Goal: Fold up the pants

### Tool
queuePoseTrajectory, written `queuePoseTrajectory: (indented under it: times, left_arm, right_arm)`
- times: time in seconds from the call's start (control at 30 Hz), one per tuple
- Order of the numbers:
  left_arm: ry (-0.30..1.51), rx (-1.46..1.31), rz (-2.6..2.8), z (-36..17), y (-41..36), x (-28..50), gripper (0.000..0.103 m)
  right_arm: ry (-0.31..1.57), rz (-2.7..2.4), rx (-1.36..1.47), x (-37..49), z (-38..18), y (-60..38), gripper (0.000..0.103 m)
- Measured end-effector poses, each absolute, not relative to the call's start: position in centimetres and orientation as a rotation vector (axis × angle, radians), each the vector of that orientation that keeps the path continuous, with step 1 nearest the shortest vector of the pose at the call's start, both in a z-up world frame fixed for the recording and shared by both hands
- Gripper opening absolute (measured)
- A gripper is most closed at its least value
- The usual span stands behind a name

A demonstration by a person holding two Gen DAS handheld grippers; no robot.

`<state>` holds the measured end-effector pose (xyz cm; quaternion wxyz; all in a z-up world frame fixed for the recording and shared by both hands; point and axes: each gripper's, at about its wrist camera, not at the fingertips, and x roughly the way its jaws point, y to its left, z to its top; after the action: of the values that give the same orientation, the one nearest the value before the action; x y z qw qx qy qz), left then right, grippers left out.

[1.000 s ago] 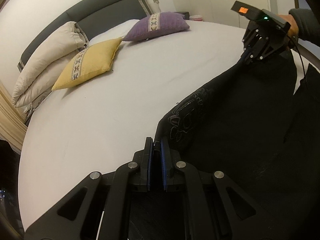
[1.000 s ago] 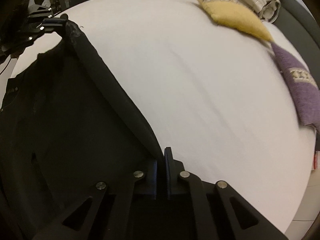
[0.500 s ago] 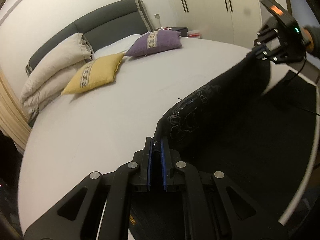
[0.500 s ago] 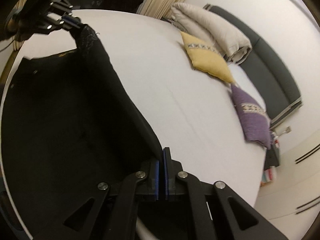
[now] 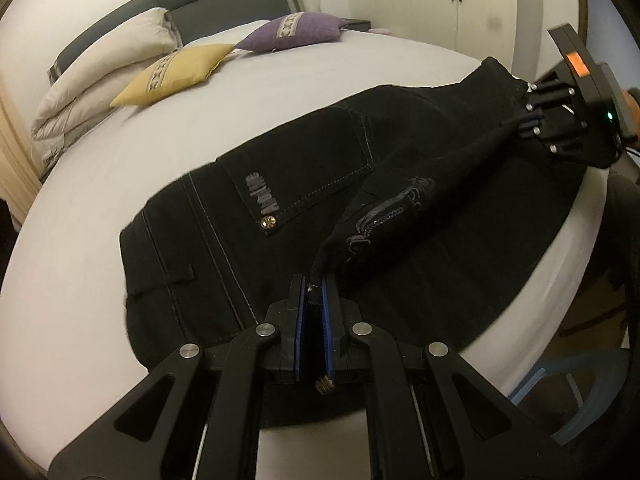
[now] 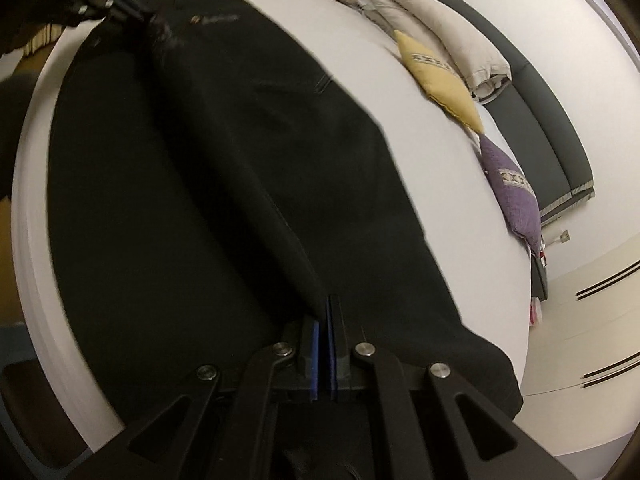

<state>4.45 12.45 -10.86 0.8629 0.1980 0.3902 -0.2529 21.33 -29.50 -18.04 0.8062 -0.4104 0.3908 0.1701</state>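
Left gripper (image 5: 311, 304) pinches waist-end edge of pants (image 5: 280, 184), right gripper (image 6: 325, 336) pinches far end; raised edge taut between them for lengthwise fold, rest on bed (image 5: 100, 184)

From my left gripper (image 5: 315, 292) the pocket lettering (image 5: 262, 196) on the pants (image 5: 304, 168) is too blurred to read.

Your left gripper (image 5: 313, 312) showed black linkage arms, silver pivot screws and blue finger pads (image 5: 298, 332). Your right gripper (image 6: 327, 344) matched; its housing carried an orange display (image 5: 576, 64) and green indicator light (image 5: 609, 115).
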Motion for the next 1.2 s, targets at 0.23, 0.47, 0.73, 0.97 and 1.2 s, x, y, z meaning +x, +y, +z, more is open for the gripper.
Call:
queuePoseTrajectory:
  times: [0.23,0.47,0.73,0.97,1.2]
  left_arm:
    - [0.799,0.422,-0.537,-10.8,12.8,2.4,0.006]
    - [0.816,0.462,-0.555,-11.2,14.0,0.8,0.007]
    - [0.826,0.485,-0.572,-10.9,15.2,0.8,0.007]
    - [0.82,0.513,-0.598,-10.6,14.9,1.6,0.007]
    - [0.823,0.531,-0.592,-12.1,15.7,1.2,0.007]
  right_arm:
    - [0.811,0.35,-0.935,18.5,-16.6,-28.6,0.004]
    - [0.82,0.374,-0.966,16.8,-16.8,-26.8,0.004]
    - [0.835,0.385,-0.977,14.7,-17.9,-25.6,0.004]
    - [0.84,0.372,-0.978,13.6,-18.6,-25.3,0.004]
    - [0.849,0.363,-0.977,12.9,-19.4,-24.7,0.004]
